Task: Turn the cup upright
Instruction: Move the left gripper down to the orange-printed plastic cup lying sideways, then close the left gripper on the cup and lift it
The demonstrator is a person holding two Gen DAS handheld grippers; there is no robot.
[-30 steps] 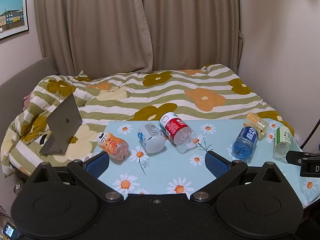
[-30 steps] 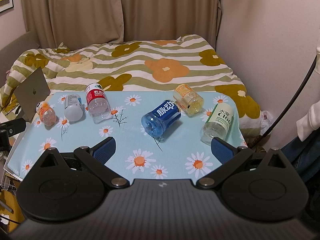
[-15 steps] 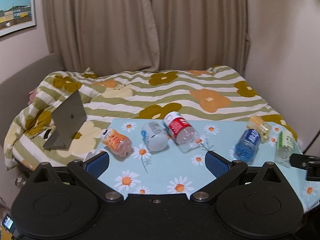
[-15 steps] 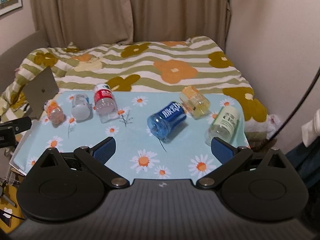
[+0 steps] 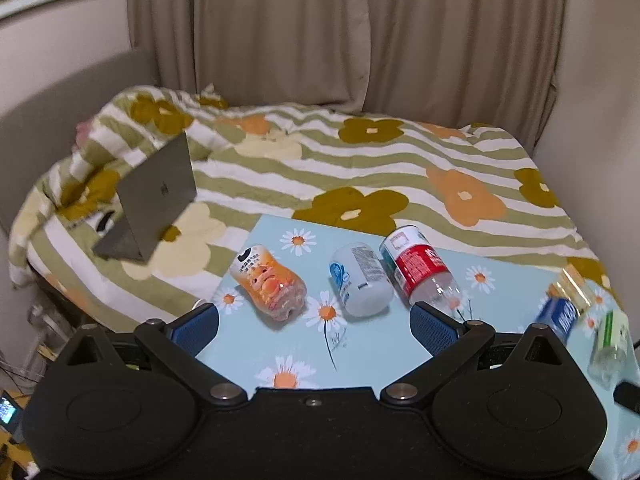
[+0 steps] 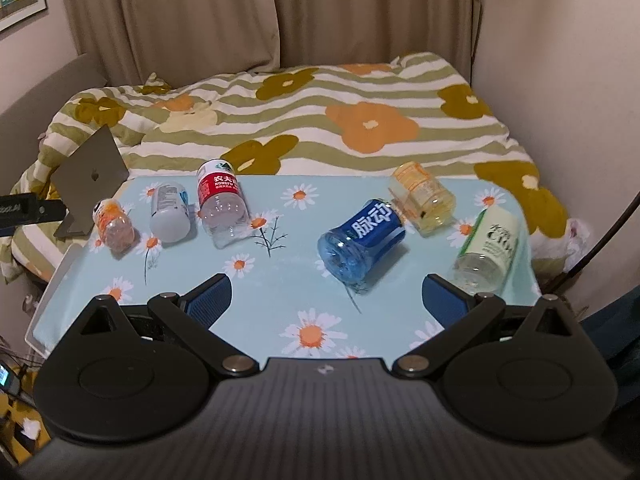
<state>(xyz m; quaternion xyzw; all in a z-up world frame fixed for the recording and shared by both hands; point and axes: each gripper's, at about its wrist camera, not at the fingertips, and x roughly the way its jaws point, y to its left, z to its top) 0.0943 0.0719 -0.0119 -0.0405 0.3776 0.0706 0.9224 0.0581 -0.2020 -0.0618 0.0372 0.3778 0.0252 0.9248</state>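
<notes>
Since every container lay on its side: you had six candidates on the table (image 6: 280,280).
Left gripper (image 5: 314,320): released, jaws spread wide, empty, hovering near the orange bottle (image 5: 269,283) and white bottle (image 5: 360,280).
Right gripper (image 6: 326,298): released, empty, facing the blue bottle (image 6: 360,240).
Roll risk: the round bodies were likely to roll if you nudged them.
Collision risk: the white bottle touched the red-label bottle (image 5: 418,266); a finger between them could have displaced both.
Edge risk: the green-label bottle (image 6: 486,246) lay beside the table's right edge and could have dropped.
</notes>
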